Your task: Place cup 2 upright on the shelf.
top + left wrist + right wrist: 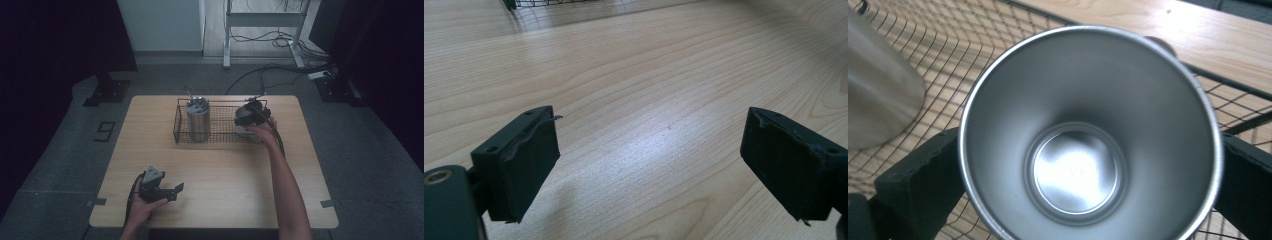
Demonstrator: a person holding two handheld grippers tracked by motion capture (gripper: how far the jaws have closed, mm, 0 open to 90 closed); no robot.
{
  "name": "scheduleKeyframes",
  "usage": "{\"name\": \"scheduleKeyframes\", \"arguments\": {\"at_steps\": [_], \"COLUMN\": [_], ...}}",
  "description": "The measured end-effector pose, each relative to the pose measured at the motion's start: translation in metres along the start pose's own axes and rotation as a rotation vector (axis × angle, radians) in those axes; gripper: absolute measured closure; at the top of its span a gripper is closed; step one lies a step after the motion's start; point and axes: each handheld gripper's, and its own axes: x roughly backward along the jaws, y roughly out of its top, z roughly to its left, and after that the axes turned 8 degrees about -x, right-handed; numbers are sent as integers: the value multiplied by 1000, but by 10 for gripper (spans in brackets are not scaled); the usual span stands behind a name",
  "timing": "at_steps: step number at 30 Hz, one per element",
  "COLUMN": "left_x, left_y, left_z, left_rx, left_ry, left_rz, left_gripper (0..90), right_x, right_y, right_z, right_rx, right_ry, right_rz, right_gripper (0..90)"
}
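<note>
A black wire basket (222, 136) stands at the back of the wooden table (225, 175). At its right end, over the mesh (953, 45), my right gripper (251, 116) is shut on an empty, upright steel cup (1075, 170), one black jaw against each side of it. The cup (243, 123) is partly hidden by the gripper in the high view. A taller steel tumbler (198, 121) with a lid stands in the basket's left part, and its side (873, 90) is close to the cup. My left gripper (175, 192) rests near the table's front left, open (649, 165) over bare wood.
The basket's near corner (524, 4) lies far ahead of the left jaws. Beyond the table is grey floor with cables (270, 70), a white desk frame (265, 20) and dark stands at both sides.
</note>
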Motion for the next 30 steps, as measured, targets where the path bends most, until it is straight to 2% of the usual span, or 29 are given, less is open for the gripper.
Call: {"name": "scheduleKeyframes", "arguments": {"at_steps": [6, 9, 11, 15, 18, 25, 30], "left_x": [0, 0, 0, 0, 0, 1, 1], "left_y": [0, 0, 0, 0, 0, 1, 0], "left_z": [0, 0, -1, -1, -1, -2, -2], "left_rx": [-1, 0, -1, -3, -3, -3, -4], "left_ry": [0, -1, -1, -2, -1, -1, 0], "left_rz": [0, 1, 2, 2, 1, -4, -3], "left_gripper": [87, 87, 87, 87, 87, 87, 87], "right_x": [15, 21, 27, 32, 37, 47, 57], "right_y": [4, 4, 1, -3, -6, -13, -22], "right_z": [0, 2, 2, 0, -2, -3, -3], "right_rx": [-40, -35, -30, -36, -42, -32, -23], "right_ry": [22, 32, 44, 47, 53, 64, 70], "right_rz": [-106, -134, -176, -177, -197, -199, -222], "right_gripper": [0, 0, 0, 0, 6, 40, 64]}}
